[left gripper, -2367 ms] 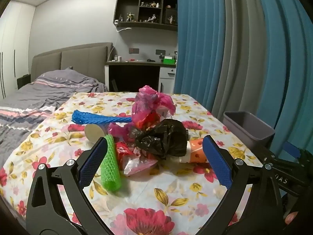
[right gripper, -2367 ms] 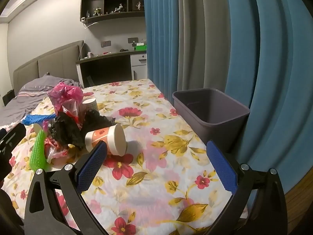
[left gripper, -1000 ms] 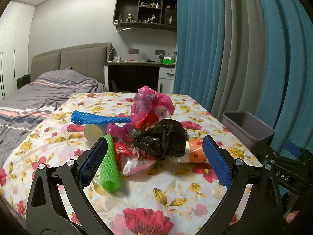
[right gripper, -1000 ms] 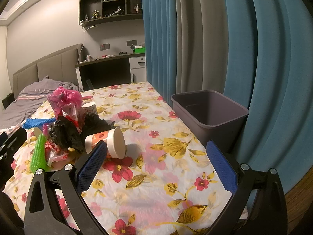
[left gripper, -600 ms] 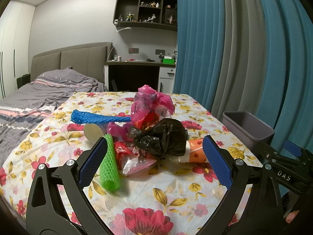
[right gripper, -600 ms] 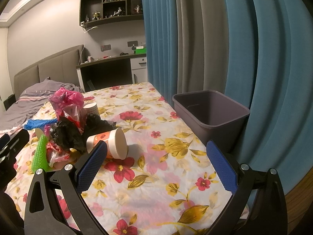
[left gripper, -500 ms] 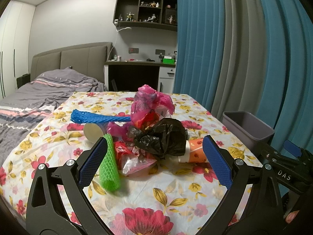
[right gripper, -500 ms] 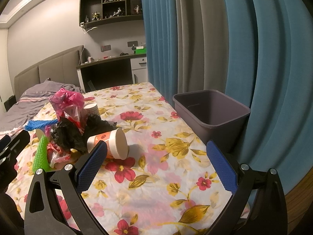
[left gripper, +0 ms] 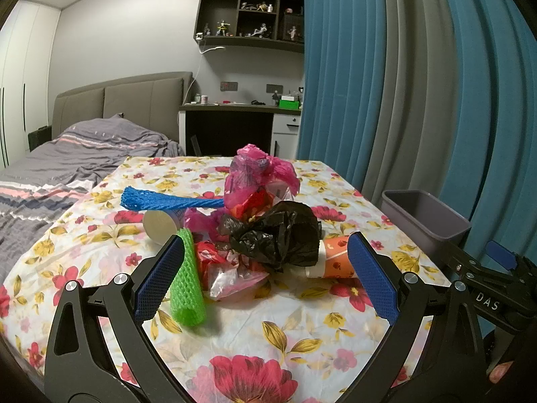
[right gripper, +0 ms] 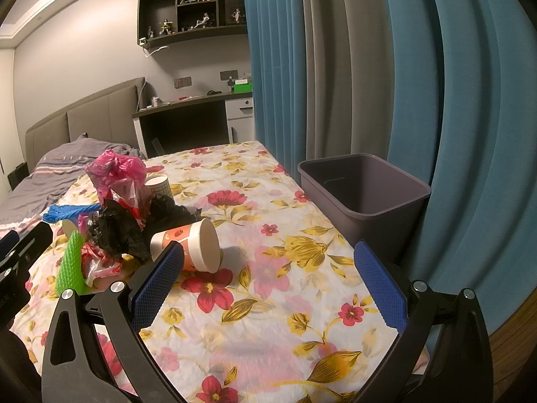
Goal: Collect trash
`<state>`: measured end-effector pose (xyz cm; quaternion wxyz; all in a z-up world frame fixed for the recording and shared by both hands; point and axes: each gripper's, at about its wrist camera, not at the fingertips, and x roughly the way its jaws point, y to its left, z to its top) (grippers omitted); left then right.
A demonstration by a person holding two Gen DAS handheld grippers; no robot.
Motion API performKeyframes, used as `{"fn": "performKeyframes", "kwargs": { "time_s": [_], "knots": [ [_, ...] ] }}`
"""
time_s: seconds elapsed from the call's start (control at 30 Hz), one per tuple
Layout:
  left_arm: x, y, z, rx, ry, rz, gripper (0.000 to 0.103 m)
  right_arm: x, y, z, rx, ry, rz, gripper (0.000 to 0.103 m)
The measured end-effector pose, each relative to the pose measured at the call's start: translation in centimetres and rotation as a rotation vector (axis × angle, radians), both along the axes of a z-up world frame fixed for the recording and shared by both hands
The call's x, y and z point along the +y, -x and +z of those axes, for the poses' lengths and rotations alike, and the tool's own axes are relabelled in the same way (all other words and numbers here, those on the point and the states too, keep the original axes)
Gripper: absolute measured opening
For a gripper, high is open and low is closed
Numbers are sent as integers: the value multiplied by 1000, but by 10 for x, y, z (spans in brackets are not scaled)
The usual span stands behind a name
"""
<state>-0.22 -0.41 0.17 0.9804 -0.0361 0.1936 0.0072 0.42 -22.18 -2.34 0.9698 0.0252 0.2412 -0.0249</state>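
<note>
Both tools hang over the floral table (left gripper: pixel 268 329), jaws spread wide and gripping nothing: left gripper (left gripper: pixel 265 278) low in its frame, right gripper (right gripper: pixel 266 282) likewise. The trash pile (left gripper: pixel 255 228) sits mid-frame, a black bag (left gripper: pixel 278 235) on top, an orange cup (right gripper: pixel 191 243) lying beside it. The grey bin (right gripper: pixel 365 194) stands at right.

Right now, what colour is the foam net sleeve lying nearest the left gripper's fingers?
Bright green; the foam net sleeve shows best in the left wrist view.
</note>
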Motion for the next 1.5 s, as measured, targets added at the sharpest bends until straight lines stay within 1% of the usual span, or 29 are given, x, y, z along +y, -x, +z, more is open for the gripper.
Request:
{"fn": "performKeyframes", "kwargs": {
  "time_s": [0.73, 0.97, 1.07, 1.13, 1.27, 1.37, 1.5],
  "knots": [
    [-1, -2, -7, 6, 8, -9, 96, 1, 1, 0, -4, -3, 4, 98],
    [1, -1, -9, -12, -5, -42, 96, 3, 0, -1, -10, -7, 23, 98],
    [10, -2, -9, 9, 4, -33, 96, 5, -3, -3, -11, -17, 37, 97],
    [20, -2, -11, 24, 12, -14, 96, 7, -6, -5, -6, -26, 55, 95],
    [45, -1, -16, 35, 41, 59, 96, 18, -10, -8, -11, -36, 109, 93],
    [63, -2, -20, 44, 52, 104, 96, 34, -17, -11, -12, -44, 178, 91],
    [86, -2, -24, 44, 64, 167, 96, 65, -35, -18, 6, -65, 304, 90]
  ]
}}
